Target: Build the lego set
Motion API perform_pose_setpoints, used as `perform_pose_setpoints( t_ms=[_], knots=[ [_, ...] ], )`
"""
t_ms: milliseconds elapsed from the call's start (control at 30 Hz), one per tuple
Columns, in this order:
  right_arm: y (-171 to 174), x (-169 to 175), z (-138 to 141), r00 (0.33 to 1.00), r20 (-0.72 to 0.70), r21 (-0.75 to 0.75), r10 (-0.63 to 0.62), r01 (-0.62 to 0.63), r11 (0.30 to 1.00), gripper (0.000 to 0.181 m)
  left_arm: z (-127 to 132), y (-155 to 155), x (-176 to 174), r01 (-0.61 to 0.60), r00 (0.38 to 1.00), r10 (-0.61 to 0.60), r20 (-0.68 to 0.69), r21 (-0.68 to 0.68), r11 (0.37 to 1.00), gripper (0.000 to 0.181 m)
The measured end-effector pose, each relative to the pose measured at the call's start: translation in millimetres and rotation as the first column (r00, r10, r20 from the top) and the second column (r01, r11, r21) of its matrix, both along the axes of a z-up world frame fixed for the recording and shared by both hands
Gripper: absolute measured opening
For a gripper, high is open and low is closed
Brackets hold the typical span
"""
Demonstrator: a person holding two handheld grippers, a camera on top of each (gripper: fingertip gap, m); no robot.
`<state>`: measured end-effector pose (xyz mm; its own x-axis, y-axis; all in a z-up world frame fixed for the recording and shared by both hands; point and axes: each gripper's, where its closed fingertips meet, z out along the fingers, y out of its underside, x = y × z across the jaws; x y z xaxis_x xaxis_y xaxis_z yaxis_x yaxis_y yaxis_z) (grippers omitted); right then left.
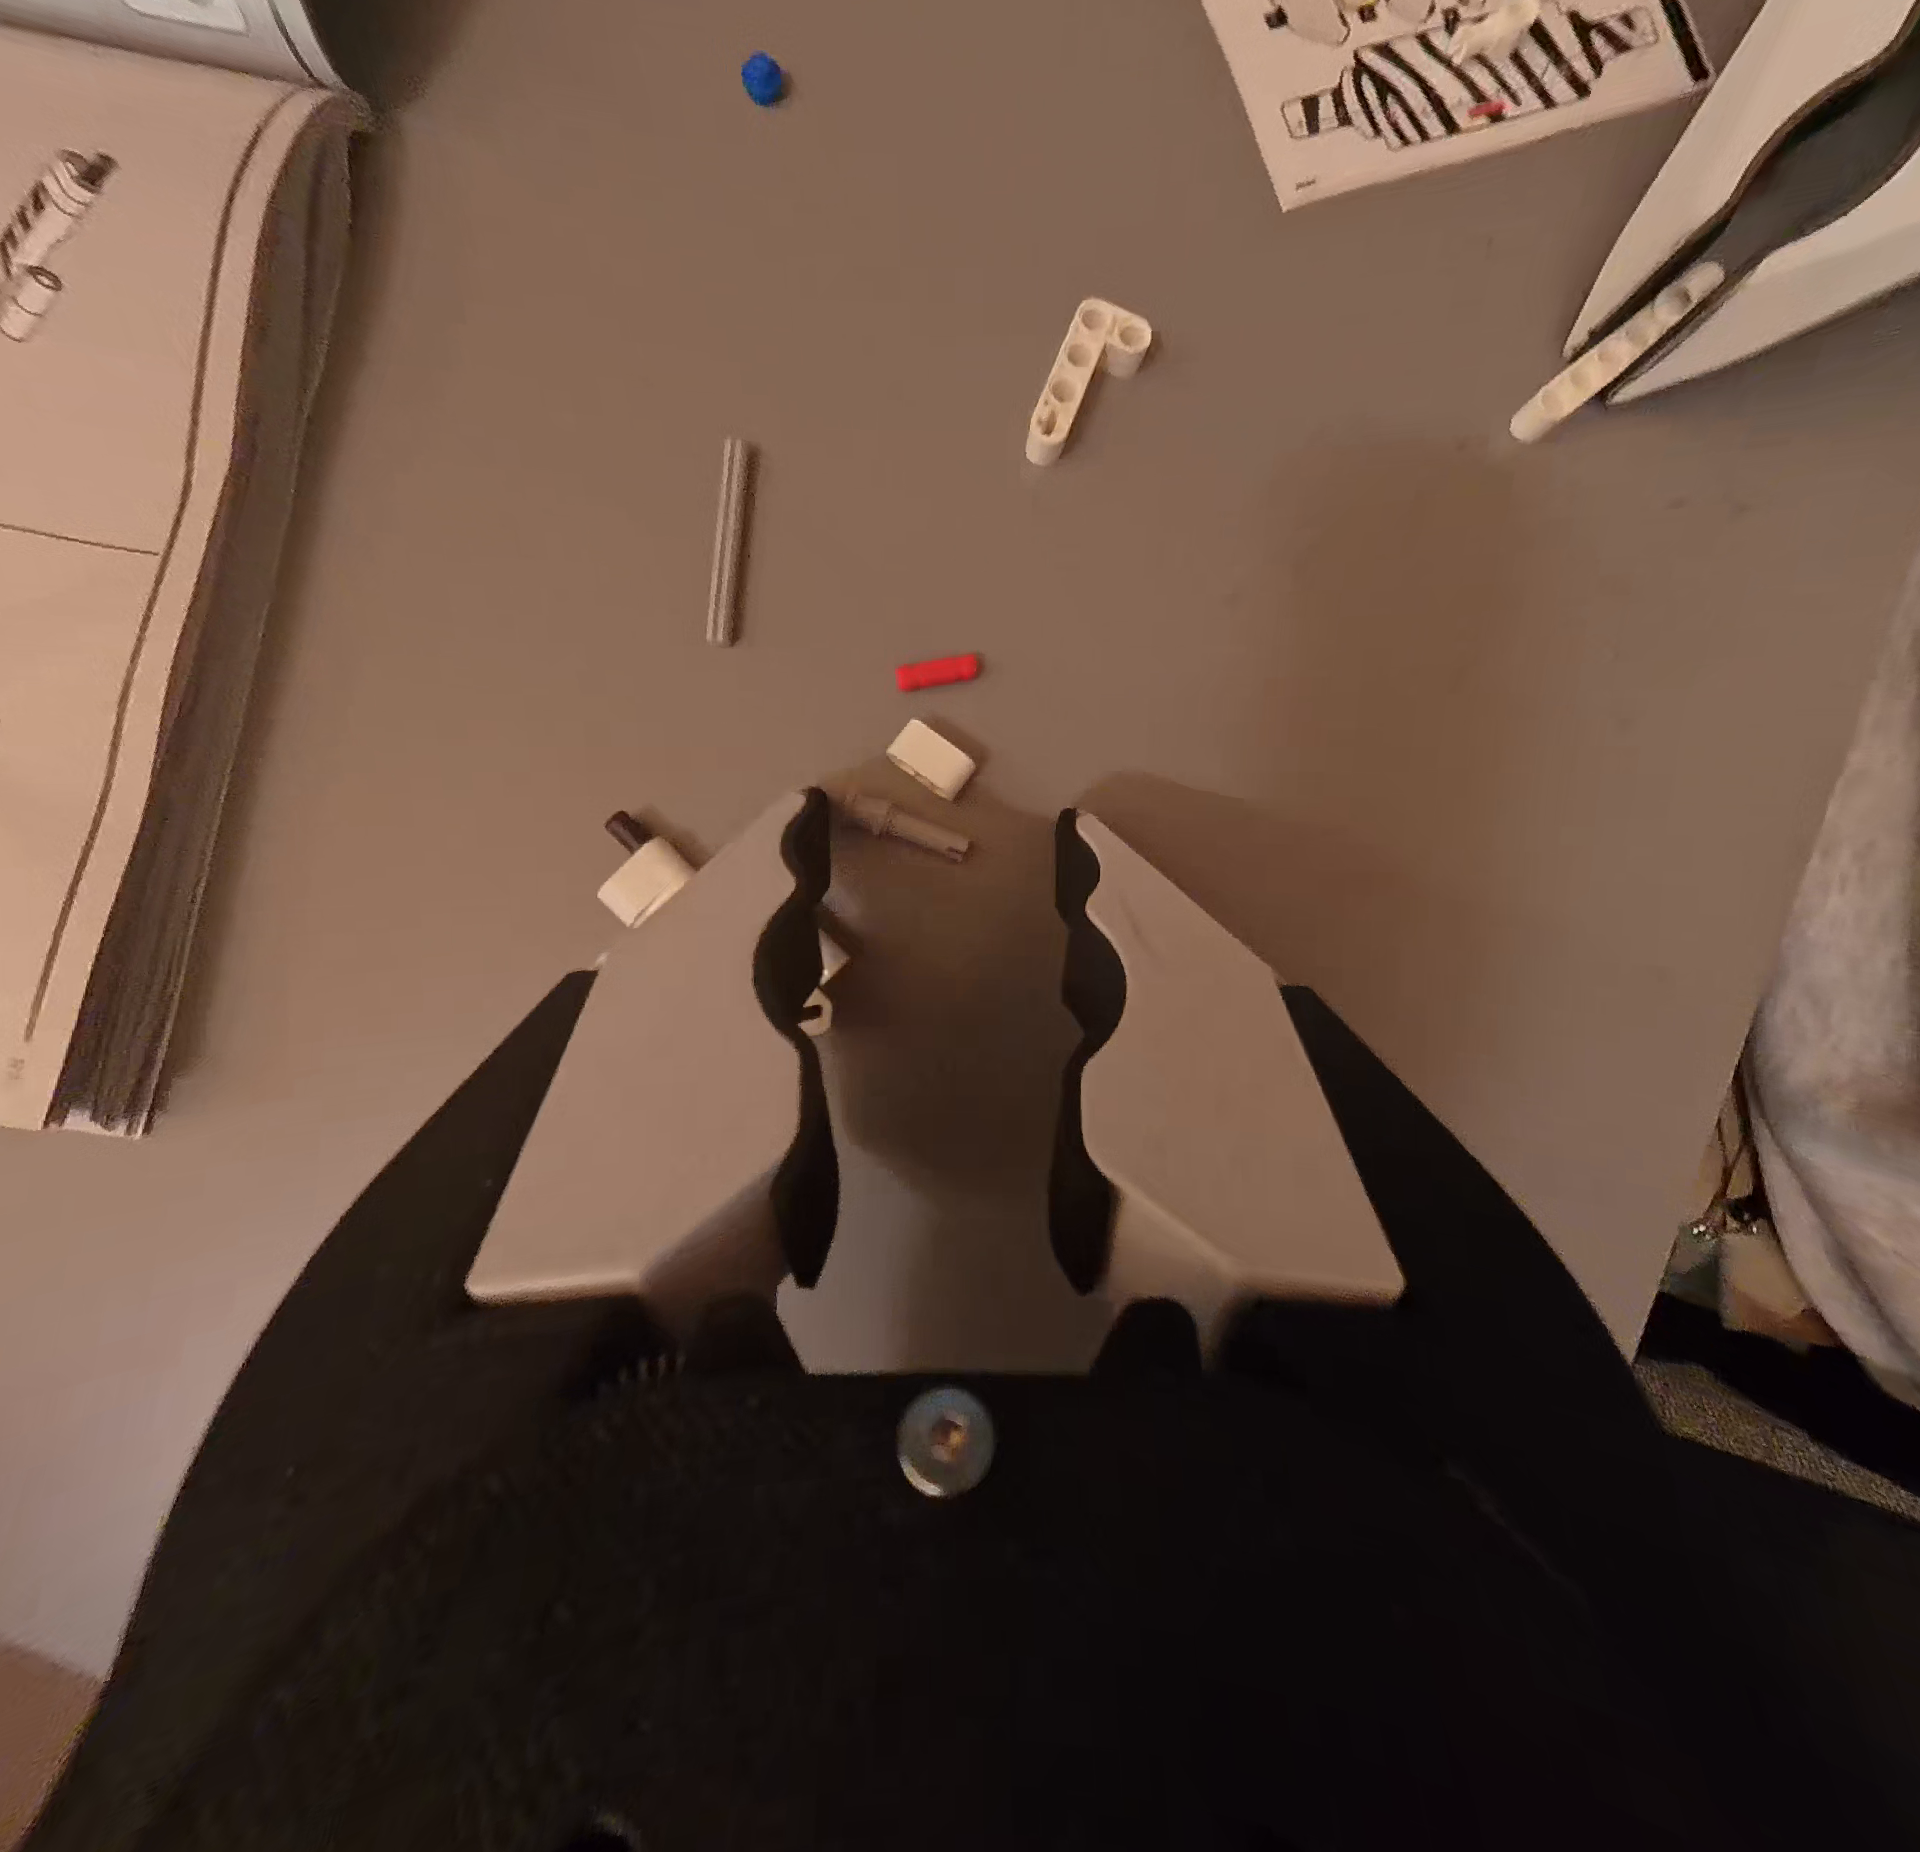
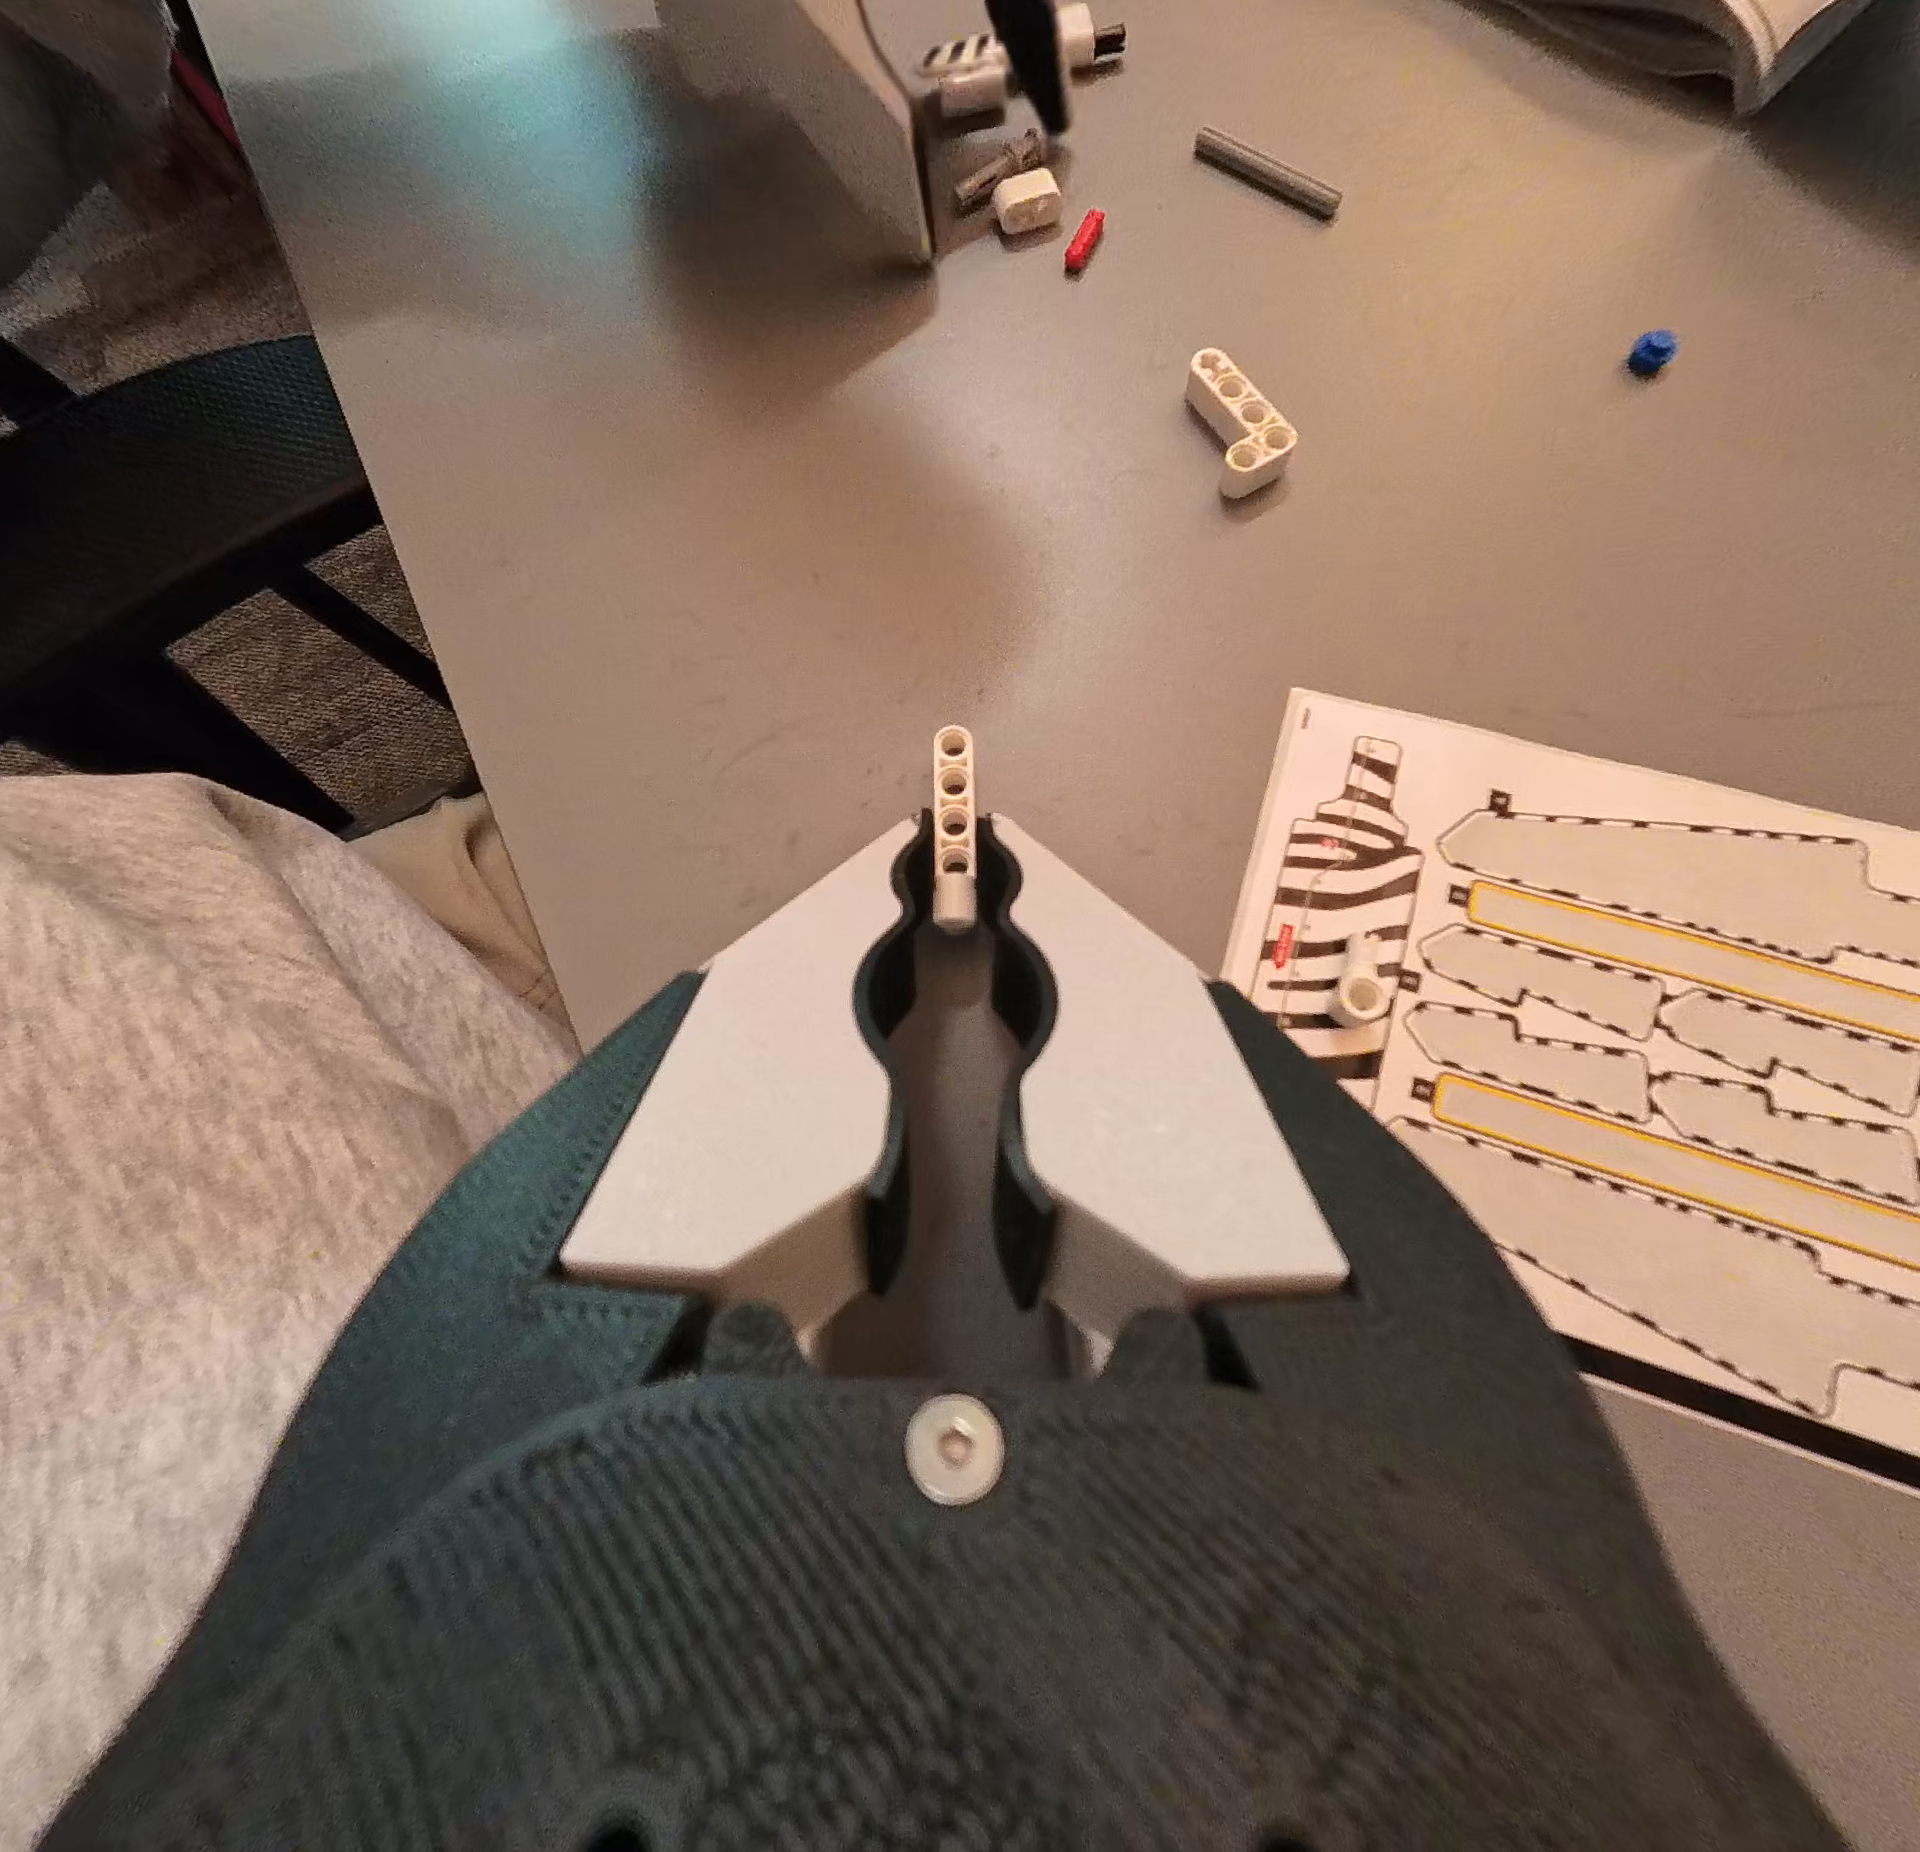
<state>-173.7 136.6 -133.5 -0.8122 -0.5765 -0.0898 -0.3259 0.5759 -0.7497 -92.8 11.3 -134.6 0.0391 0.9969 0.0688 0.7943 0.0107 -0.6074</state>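
The right tongs (image 2: 954, 826) grip a white straight beam (image 2: 954, 815) that projects forward above the grey worktop (image 2: 727, 555). The left tongs (image 1: 940, 815) stand open and empty over loose parts: a grey pin (image 1: 904, 828), a white connector (image 1: 932, 758) and a red pin (image 1: 938, 673). A white L-shaped beam (image 1: 1081, 374) lies farther off.

A grey table (image 2: 665, 514) fills most of both views, lit warmly, with a pale glare patch at the upper left of the right wrist view. Past its edge, at the left of that view, lies speckled grey carpet (image 2: 260, 639) and a dark chair (image 2: 156, 514). The same carpet (image 1: 1766, 1439) shows at the lower right of the left wrist view.
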Motion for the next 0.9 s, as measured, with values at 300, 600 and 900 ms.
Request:
perform_pose_setpoints(
  t_ms=[300,600,900],
  knots=[
    [0.1,0.0,0.1,1.000,0.003,0.002,0.000,0.000,1.000,0.007,0.5,25.2,20.0,0.022,0.999,-0.022,0.039,0.009,1.000,0.034],
    [0.5,0.2,0.0,1.000,-0.010,-0.007,0.002,-0.002,1.000,0.006,3.2,5.0,3.4,0.034,0.999,-0.035,-0.025,-0.064,0.997,0.045],
    [1.6,1.1,0.1,1.000,-0.005,-0.003,0.007,-0.007,1.000,0.007,0.2,31.0,24.0,0.080,0.995,-0.080,0.065,0.012,0.997,0.036]
  ],
)
